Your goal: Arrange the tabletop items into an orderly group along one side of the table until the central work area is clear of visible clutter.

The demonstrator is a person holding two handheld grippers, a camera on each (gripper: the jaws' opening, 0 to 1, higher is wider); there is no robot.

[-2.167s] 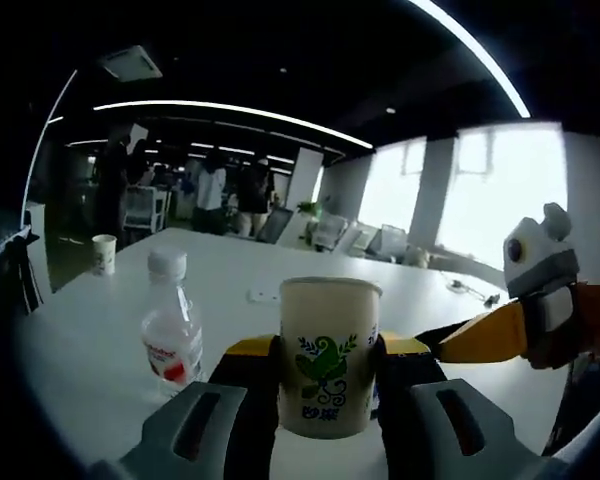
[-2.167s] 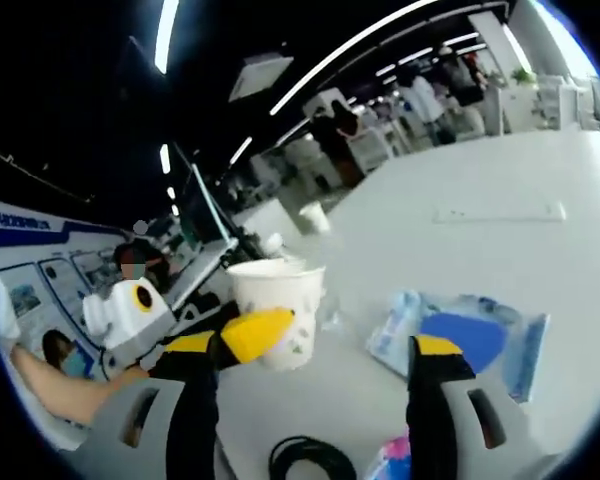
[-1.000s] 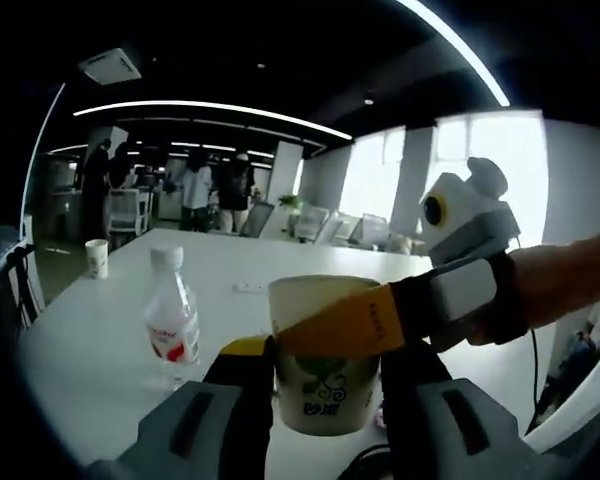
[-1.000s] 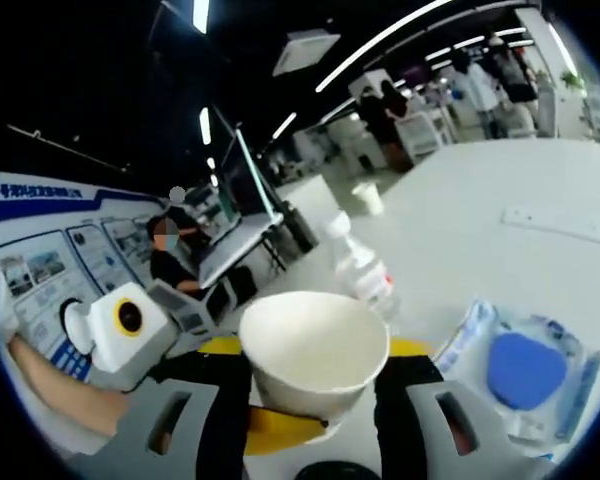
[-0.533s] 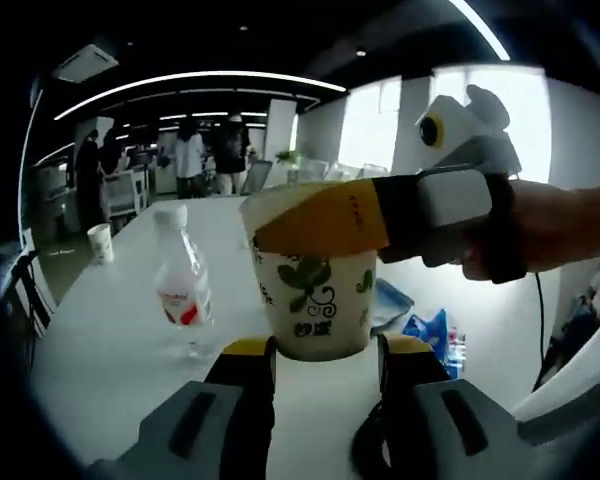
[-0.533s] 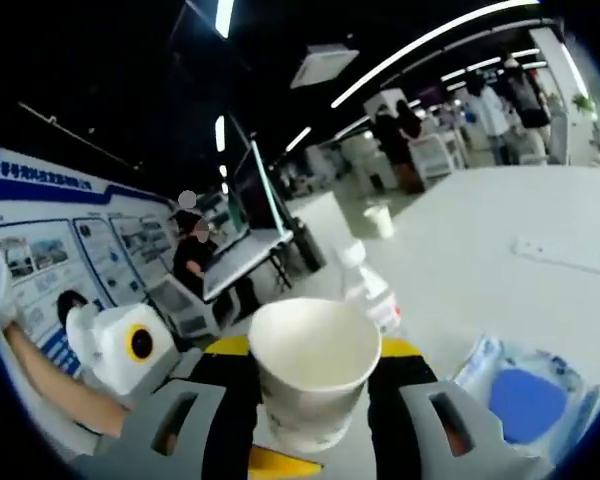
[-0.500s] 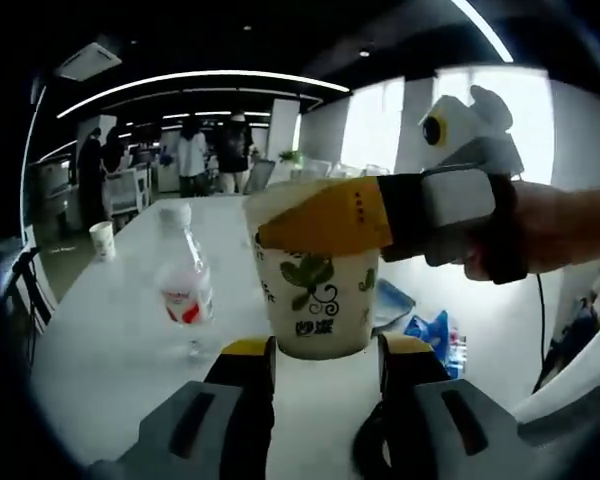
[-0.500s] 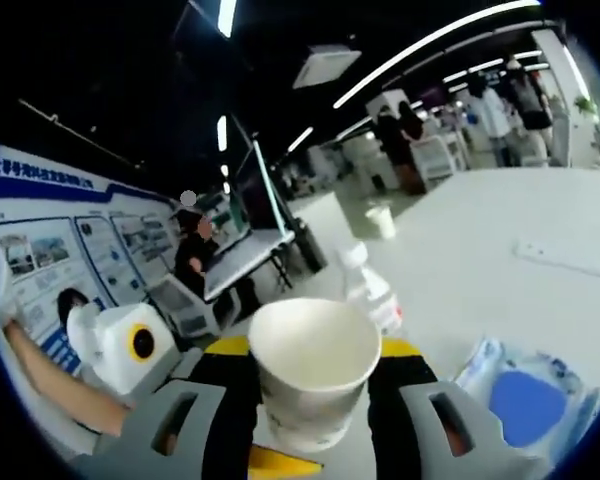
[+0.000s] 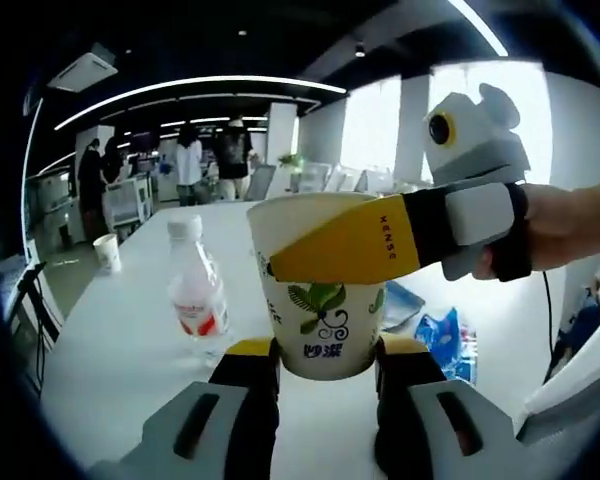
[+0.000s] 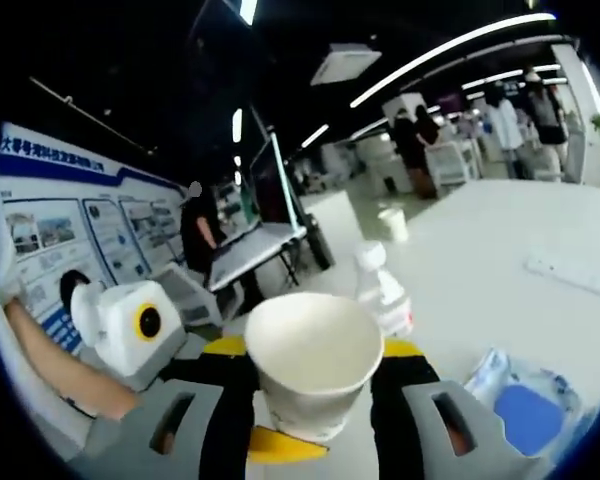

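Note:
A paper cup [image 9: 325,315] with a green leaf print is off the white table [image 9: 110,350], gripped by both grippers. My left gripper [image 9: 325,352] is shut on its base, a yellow tip on each side. From the right, a yellow finger [image 9: 345,243] of my right gripper lies across the cup's upper part. In the right gripper view the cup [image 10: 310,365] shows its empty inside, and my right gripper [image 10: 315,350] is shut on it below the rim. A finger [image 10: 280,445] of the left gripper shows under the cup.
A clear water bottle [image 9: 198,292] with a red label stands on the table left of the cup, also the bottle [image 10: 383,295]. A small paper cup [image 9: 108,252] stands far off. Blue packets [image 9: 445,345] lie to the right. People stand at the far end.
The right gripper came in from the right and shut on the cup that the left gripper held. The cup now sits higher between the left jaws. Both views have shifted slightly.

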